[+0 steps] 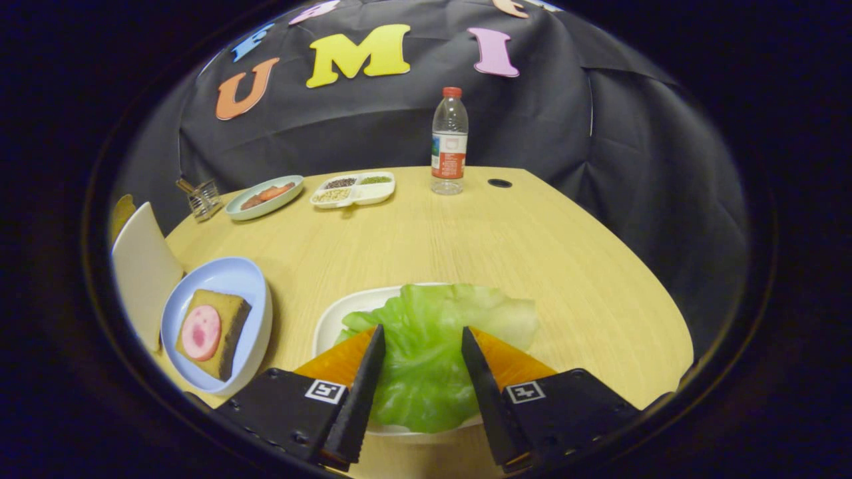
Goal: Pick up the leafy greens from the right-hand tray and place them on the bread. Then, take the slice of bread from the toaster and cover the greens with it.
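A pale wooden table (pixel 466 246) is sitting in front of black cloth; at its far edge a water bottle (pixel 449 142) is standing, with a divided dish (pixel 353 189) and an oval plate (pixel 264 197) beside it toward the far left corner. The gripper (pixel 423 342) is hovering over the white tray (pixel 331 318) at the near edge, its fingers spread apart with the leafy greens (pixel 426 346) lying between them; the jaws are not pressing on the leaf, so nothing is being held. On the near left a blue plate (pixel 229 279) is carrying the bread (pixel 223 332) topped with a pink round slice (pixel 200 332). By my reading the task is only beginning; the greens are waiting to be gripped, moved to the bread, then covered.
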Action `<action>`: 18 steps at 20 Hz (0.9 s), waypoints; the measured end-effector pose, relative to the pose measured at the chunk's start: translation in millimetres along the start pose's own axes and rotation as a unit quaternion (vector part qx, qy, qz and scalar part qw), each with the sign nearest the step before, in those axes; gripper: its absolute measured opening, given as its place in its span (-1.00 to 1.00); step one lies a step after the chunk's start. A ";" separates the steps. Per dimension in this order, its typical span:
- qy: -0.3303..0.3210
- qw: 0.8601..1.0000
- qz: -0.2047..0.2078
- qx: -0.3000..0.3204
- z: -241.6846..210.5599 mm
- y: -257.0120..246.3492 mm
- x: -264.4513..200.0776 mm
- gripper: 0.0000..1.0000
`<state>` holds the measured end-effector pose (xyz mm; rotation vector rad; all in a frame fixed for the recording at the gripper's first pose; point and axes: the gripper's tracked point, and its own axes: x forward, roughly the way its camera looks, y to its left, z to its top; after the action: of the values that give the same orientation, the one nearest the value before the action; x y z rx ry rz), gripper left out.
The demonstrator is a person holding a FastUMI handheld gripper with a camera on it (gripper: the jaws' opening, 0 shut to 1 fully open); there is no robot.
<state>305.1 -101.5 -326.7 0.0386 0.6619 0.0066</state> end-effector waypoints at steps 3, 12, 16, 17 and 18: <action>0.000 1.000 -0.010 -0.013 -0.5 2.2 1.1 -0.31; -0.034 0.999 0.007 -0.001 20.2 18.3 -28.1 -0.99; -0.054 0.998 0.033 -0.006 39.8 36.3 -56.8 -0.99; -0.058 0.997 0.040 -0.010 43.3 43.3 -64.1 -0.99; -0.060 0.997 0.050 -0.012 45.3 52.5 -71.6 -0.99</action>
<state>276.8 -51.9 -245.0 0.0487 0.5396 0.1073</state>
